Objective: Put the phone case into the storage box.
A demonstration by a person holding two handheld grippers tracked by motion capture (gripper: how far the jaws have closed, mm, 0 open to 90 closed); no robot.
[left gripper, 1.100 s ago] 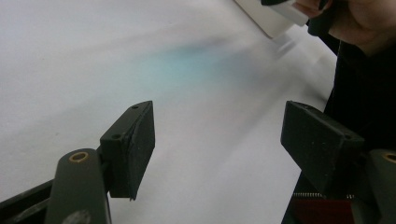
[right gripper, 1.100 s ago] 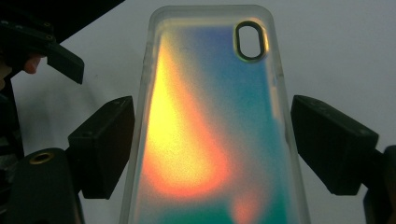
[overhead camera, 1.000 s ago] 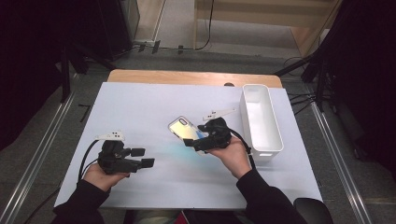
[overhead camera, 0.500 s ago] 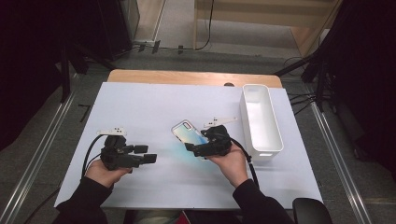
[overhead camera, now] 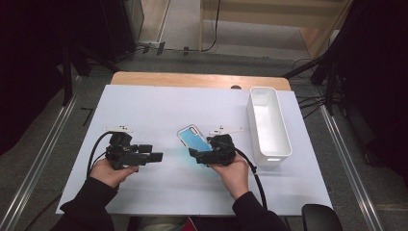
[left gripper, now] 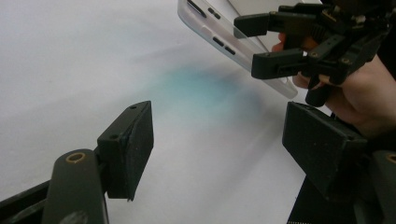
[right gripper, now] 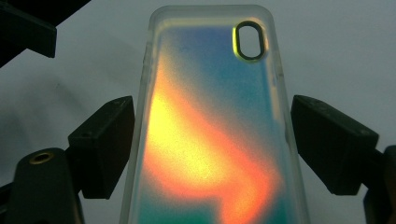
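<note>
Two claws at work, one loaded.

Nearest, at 7 o'clock of the table's middle: left claw [overhead camera: 157,156], jaws standing well apart with nothing between them [left gripper: 219,140], aimed toward 3 o'clock. Same spot and same spread as a second ago. Idle.

At 5 o'clock of the middle: right claw [overhead camera: 195,155], clamped on the near end of the translucent plastic phone case with a teal-and-orange sheen [overhead camera: 192,138]. The right gripper view has a jaw against each long edge, the camera cut-out at the far end [right gripper: 210,116].

Change over the last second: the right hand [overhead camera: 234,171] has drawn slightly toward 6 o'clock and dropped a little, and the case has come with it. The grip has not changed.

Case position now: off the white table [overhead camera: 159,106], tilted, far end higher. The left gripper view shows it in the air [left gripper: 219,35] with a teal glow cast on the sheet below. It sits between the two claws, just beside the right claw [left gripper: 252,44] and near the open left one.

Farther, at 3 o'clock of the case: long white plastic tray [overhead camera: 253,120], well apart from it, with nothing visible inside.

Judgement: the lowering points either to a hand-over to the waiting left claw or to setting the case down. Which one cannot be told yet.
</note>
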